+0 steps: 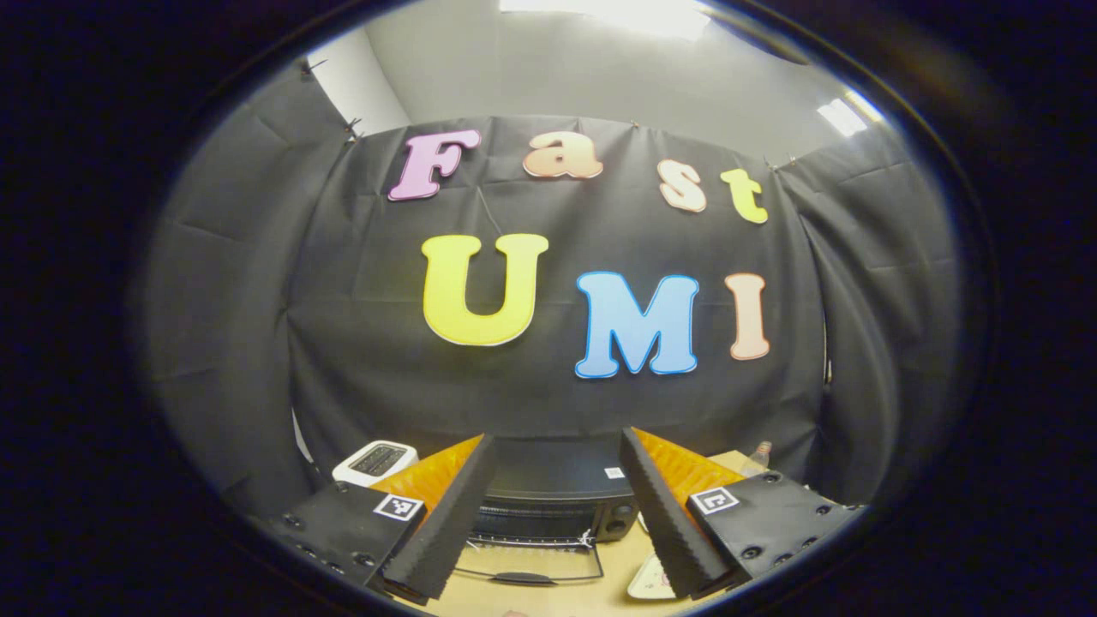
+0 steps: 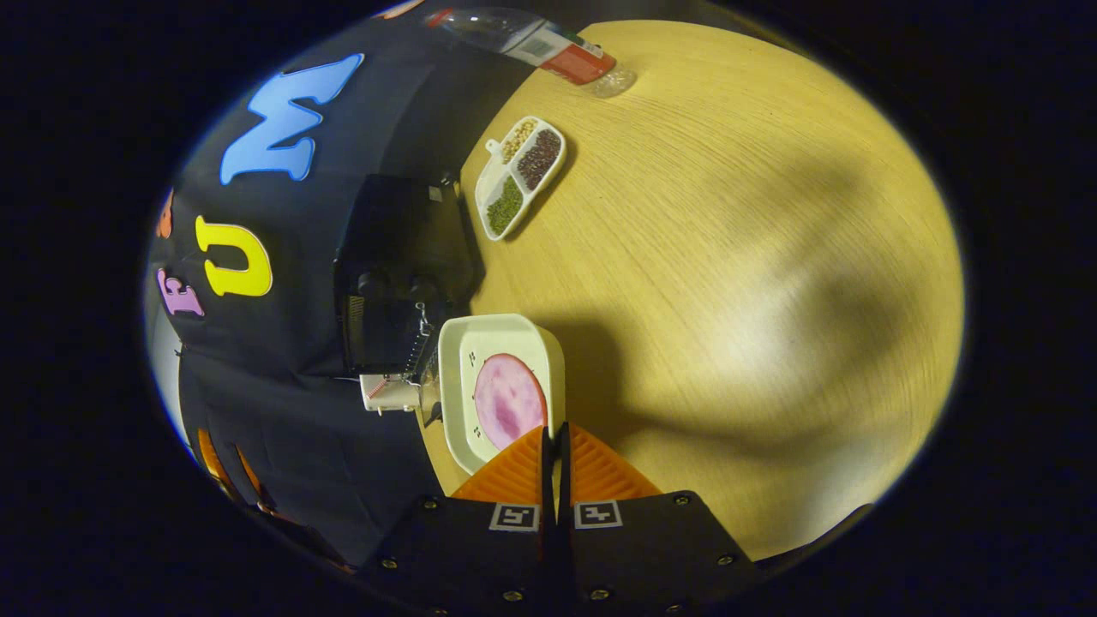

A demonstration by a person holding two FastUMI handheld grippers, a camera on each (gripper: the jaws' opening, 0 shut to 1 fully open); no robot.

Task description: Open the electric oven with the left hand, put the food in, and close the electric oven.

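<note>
My right gripper (image 2: 554, 446) was pinching the rim of the white dish (image 2: 501, 386) with the pink food (image 2: 509, 400), just in front of the oven (image 2: 403, 274). My left gripper (image 1: 548, 523) hung spread, holding nothing, before the oven's lowered door (image 1: 527, 566). I judged opening done; loading and closing remained.

Tongs (image 1: 557, 548) spread apart; oven (image 1: 557, 506) door (image 1: 527, 564) down.

Wooden table (image 2: 737, 257), black oven (image 2: 403, 257), toaster (image 1: 374, 461), compartment tray (image 2: 519, 176), bottle (image 2: 531, 38)
</note>
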